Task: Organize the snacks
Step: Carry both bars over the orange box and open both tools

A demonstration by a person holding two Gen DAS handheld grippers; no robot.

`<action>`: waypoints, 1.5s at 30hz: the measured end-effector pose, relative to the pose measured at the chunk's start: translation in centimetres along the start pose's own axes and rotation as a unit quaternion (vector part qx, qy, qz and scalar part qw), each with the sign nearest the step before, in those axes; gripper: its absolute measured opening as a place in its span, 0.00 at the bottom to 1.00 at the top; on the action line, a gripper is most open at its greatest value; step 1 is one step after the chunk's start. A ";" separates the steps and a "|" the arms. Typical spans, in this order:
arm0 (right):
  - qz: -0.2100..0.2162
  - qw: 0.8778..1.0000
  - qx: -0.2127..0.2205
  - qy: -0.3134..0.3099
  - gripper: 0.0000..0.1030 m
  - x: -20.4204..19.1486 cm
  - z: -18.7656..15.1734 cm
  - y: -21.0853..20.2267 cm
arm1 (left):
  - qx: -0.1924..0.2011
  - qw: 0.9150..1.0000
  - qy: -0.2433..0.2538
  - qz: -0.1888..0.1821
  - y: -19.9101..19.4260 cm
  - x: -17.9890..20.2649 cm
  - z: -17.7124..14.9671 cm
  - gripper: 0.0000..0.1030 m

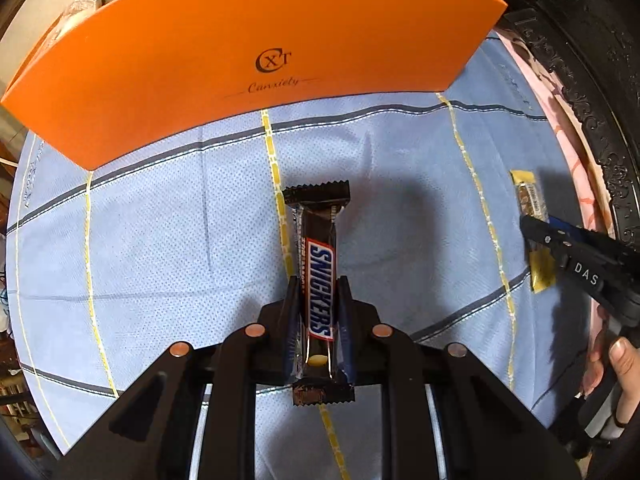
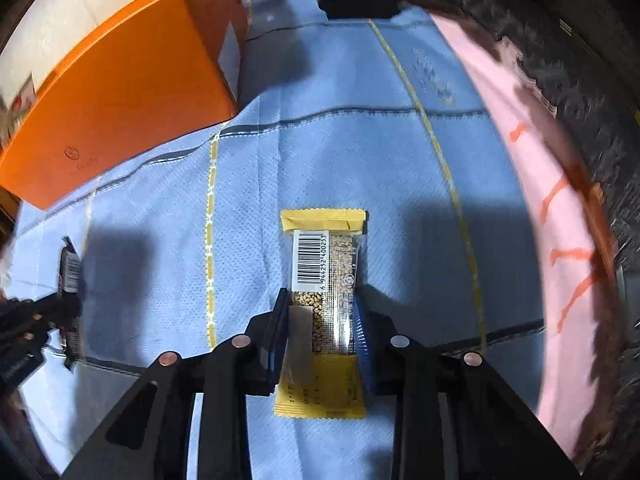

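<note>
A Snickers bar (image 1: 319, 292) is clamped between the pads of the left claw (image 1: 318, 312), gripped across its narrow width at about the lower half of its length, so that the crimped top end projects forward towards the orange box (image 1: 256, 60) standing on the blue checked cloth (image 1: 168, 240) that covers the worktop. The right claw (image 2: 320, 332) is closed on a yellow-ended sesame bar (image 2: 324, 300), taken across its width near the middle, barcode side up; whether this bar is lifted clear of the cloth or lying on it cannot be told with certainty from the wrist view. Both snacks are judged to be light and fairly stiff, with slick film wrappers that could slide between the pads if the squeeze is slack. The sesame bar is likely brittle and could be cracked by a hard pinch, while the chocolate bar could be dented. A hold across the firm body, as taken now, is judged sounder than one on the thin crimped ends, which would fold. Other packets are glimpsed inside the box, so it is presumably where the snacks are to be set.
</note>
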State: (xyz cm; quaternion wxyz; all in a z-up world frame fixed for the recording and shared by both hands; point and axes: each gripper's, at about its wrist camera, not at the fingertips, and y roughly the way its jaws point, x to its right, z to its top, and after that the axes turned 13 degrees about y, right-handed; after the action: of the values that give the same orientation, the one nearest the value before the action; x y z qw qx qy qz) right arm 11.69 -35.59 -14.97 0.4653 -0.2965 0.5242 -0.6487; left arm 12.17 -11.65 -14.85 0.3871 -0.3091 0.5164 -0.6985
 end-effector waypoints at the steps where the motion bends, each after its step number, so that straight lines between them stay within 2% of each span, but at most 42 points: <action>1: -0.001 1.000 0.000 0.001 0.29 0.1 0.0 -0.1 | 0.002 1.000 0.001 0.001 -0.2 0.0 0.0 0.17; 9: 0.048 0.999 0.005 0.017 0.29 -0.1 -1.2 -2.5 | 0.036 0.999 0.016 0.012 -2.9 -0.1 0.3 0.17; 17: 0.099 0.994 0.031 -0.029 0.29 -5.2 -0.9 -6.3 | 0.061 0.998 0.002 0.021 -6.6 -1.9 -1.0 0.17; 25: 0.134 0.985 0.071 -0.082 0.29 -10.3 1.8 -10.6 | 0.101 0.993 -0.028 0.045 -10.1 -4.3 -0.5 0.17; 29: 0.146 0.980 0.088 -0.099 0.29 -12.4 3.2 -12.0 | 0.122 0.990 -0.038 0.058 -11.9 -5.8 1.0 0.17; 36: 0.160 0.975 0.112 -0.107 0.29 -15.4 6.2 -13.1 | 0.157 0.984 -0.043 0.076 -14.3 -8.1 5.6 0.17; 45: 0.167 0.973 0.131 -0.093 0.29 -17.6 10.4 -12.9 | 0.159 0.983 -0.047 0.083 -13.6 -9.7 9.6 0.17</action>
State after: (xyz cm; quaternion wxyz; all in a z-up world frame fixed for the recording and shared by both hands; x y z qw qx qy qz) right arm 23.87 -23.50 2.04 0.6483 -0.2007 0.4312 -0.5946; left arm 22.07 -5.62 0.54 0.5118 -0.2321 0.4039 -0.7218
